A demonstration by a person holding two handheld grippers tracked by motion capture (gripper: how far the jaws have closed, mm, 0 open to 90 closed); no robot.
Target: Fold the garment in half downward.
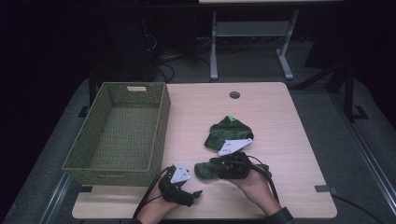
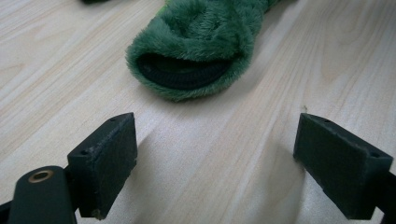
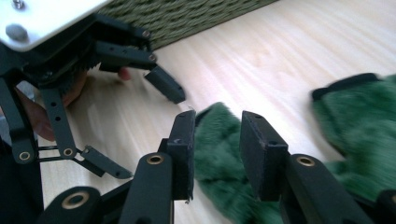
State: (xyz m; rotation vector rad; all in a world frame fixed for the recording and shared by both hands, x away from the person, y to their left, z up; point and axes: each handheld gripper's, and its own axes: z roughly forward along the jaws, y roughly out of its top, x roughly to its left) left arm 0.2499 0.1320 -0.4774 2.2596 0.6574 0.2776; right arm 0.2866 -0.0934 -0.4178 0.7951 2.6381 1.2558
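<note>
The slipper (image 2: 198, 44) lies just ahead of the open left gripper (image 2: 217, 161), toe opening toward it; the right gripper (image 3: 217, 154) is narrowed around its fur, grip uncertain.

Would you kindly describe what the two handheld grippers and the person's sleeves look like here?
Both grippers are black. The left gripper and the right gripper each carry a pale grey three-cornered plate with small dark holes, and a black cable trails from each. Their jaws end in flat, rectangular black pads, joined by linkages with brass-coloured pivots. A dark sleeve covers the right wrist.
</note>
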